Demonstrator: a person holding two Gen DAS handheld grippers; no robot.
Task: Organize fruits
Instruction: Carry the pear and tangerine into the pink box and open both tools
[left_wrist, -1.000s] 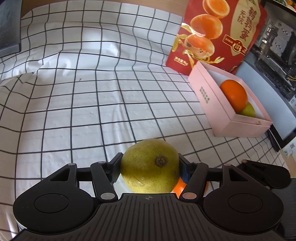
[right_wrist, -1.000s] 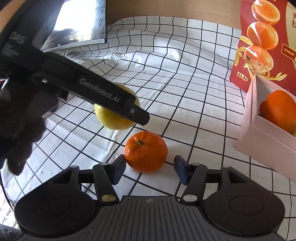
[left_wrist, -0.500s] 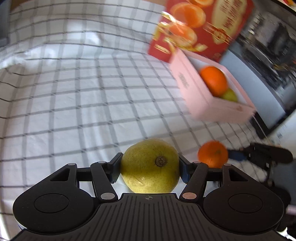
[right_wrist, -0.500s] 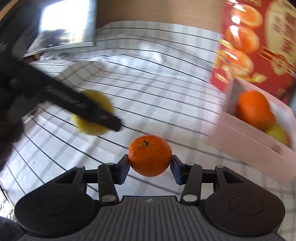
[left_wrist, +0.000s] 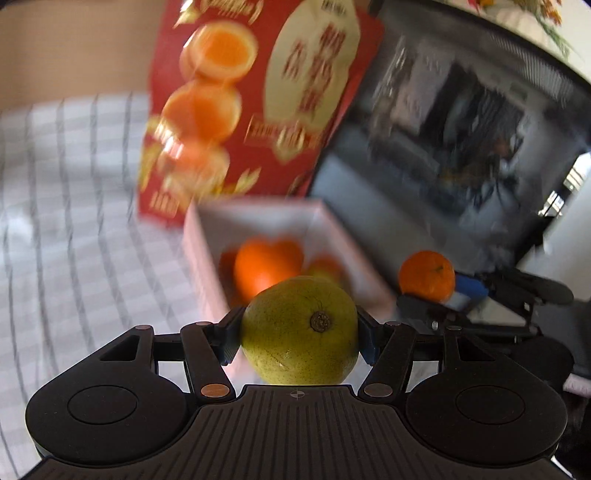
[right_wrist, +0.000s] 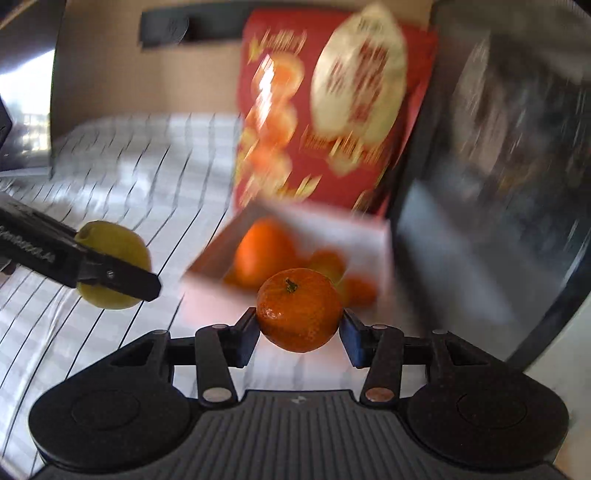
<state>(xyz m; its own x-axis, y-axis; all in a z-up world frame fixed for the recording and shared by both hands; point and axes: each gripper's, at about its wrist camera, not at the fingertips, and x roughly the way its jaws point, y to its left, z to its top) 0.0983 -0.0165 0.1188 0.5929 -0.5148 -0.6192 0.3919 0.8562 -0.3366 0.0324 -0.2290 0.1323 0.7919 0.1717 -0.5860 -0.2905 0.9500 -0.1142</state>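
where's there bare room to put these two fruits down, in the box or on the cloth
The pink box is crowded at its near end: oranges and a yellowish fruit lie there. Its far end, by the red package, shows bare white floor. The checked cloth left of the box looks bare. The left gripper holds the green-yellow fruit, the right gripper the tangerine.

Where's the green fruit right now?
The green fruit is clamped in the left gripper, in front of the pink box. From the right wrist view it shows at the left, beside the box.

Black gripper (left_wrist: 300, 334), blue pads (left_wrist: 229, 338), ribbed housing, copper rivets.
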